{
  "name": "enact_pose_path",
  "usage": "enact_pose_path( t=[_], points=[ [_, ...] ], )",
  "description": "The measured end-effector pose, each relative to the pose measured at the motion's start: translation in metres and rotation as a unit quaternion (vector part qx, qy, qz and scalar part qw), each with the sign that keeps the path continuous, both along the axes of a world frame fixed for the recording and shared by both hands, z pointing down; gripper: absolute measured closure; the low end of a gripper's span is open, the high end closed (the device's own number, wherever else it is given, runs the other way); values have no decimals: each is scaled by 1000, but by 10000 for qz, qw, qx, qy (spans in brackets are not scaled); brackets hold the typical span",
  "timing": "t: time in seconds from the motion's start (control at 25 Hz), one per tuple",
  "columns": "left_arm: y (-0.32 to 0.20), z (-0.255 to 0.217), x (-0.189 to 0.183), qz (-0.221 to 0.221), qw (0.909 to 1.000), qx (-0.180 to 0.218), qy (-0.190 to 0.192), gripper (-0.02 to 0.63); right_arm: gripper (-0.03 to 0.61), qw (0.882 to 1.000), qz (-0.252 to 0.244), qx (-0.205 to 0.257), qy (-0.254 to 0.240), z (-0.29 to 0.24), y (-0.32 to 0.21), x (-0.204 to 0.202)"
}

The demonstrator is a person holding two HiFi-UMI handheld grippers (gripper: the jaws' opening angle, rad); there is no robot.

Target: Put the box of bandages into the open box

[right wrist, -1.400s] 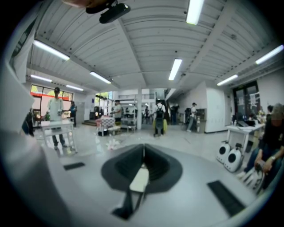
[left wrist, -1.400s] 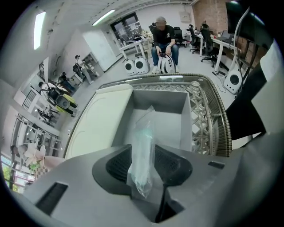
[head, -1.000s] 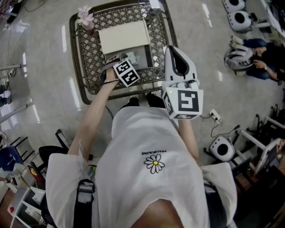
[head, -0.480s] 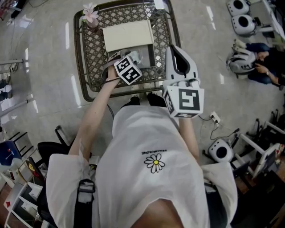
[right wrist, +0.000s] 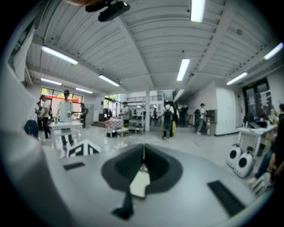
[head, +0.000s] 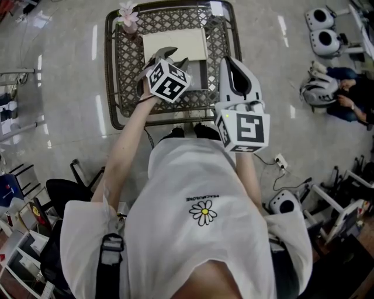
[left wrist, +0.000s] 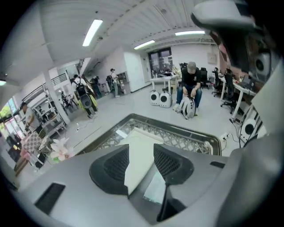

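The open box (head: 175, 45) lies on the lattice table (head: 124, 87), its cream lid folded back and its grey tray (head: 197, 73) on the near side. A pale flat thing (left wrist: 155, 190) shows in the tray; I cannot tell whether it is the box of bandages. My left gripper (head: 174, 56) hangs above the box, tilted down at it. Its jaws have just been closing but still stand apart, with nothing between them (left wrist: 141, 153). My right gripper (head: 229, 63) is shut and empty over the table's right edge (right wrist: 143, 162).
A pink flower (head: 128, 11) stands at the table's far left corner. A seated person (head: 342, 93) and white round machines (head: 324, 23) are on the floor to the right. Shelves and chairs crowd the lower left.
My left gripper has lifted up from the tray of the open box and its jaws stand a little narrower. The right gripper has stayed put.
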State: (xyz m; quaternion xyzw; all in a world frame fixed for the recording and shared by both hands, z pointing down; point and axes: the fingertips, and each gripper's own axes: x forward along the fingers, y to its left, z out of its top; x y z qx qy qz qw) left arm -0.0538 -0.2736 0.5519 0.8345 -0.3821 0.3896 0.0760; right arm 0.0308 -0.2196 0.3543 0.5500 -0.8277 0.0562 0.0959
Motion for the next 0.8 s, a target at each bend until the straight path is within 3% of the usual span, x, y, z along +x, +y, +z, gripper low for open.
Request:
enact_pose_path(
  t=[0.16, 0.28, 0.4, 0.56, 0.8],
  points=[
    [-18, -70, -1, -336, 9955, 516, 716, 458, 548, 9999, -83, 94, -33, -7, -3, -5],
    [-23, -131, -5, -515, 9847, 1203, 1151, 506, 548, 9997, -124, 187, -64, -13, -4, -7],
    [-15, -189, -11, -695, 9653, 1859, 1698, 557, 548, 9994, -166, 283, -106, -20, -5, -10],
    [6, -254, -26, -949, 9309, 2790, 2160, 561, 548, 9980, -369, 477, -176, -31, -3, -18],
    [41, -292, -50, -1473, 8945, 3458, 2421, 584, 548, 9961, -538, 683, -166, -41, 2, -25]
  ],
)
